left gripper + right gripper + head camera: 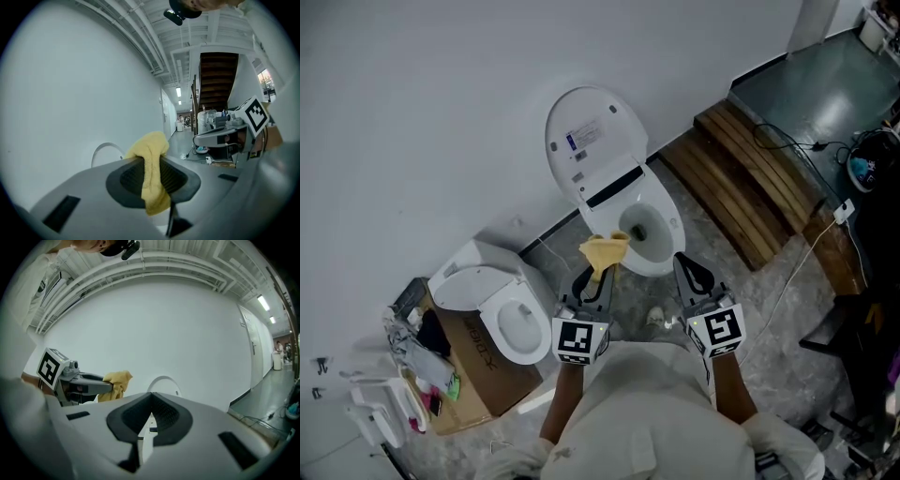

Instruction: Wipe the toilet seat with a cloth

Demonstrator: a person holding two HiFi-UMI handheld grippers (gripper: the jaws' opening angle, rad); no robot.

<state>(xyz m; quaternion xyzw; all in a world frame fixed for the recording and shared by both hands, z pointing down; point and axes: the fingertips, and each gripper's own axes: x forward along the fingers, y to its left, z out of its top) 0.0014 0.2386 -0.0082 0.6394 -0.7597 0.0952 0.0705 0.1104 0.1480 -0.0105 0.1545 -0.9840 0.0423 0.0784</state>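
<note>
A white toilet stands against the wall with its lid (592, 141) raised and its seat (673, 234) around the open bowl. My left gripper (598, 272) is shut on a yellow cloth (606, 251), which hangs at the bowl's near left edge. In the left gripper view the cloth (150, 147) is pinched between the jaws of the left gripper (151, 164) and droops over them. My right gripper (682, 261) is level with the bowl's near right edge, jaws together and holding nothing. The right gripper view shows the right gripper (151, 397), the cloth (117, 380) and the lid (164, 383).
A second white toilet (502, 314) rests on a cardboard box (483, 375) at the left, with clutter (422, 370) beside it. Wooden slats (750, 178) lie to the right of the toilet. A white cable (797, 272) runs across the floor at right.
</note>
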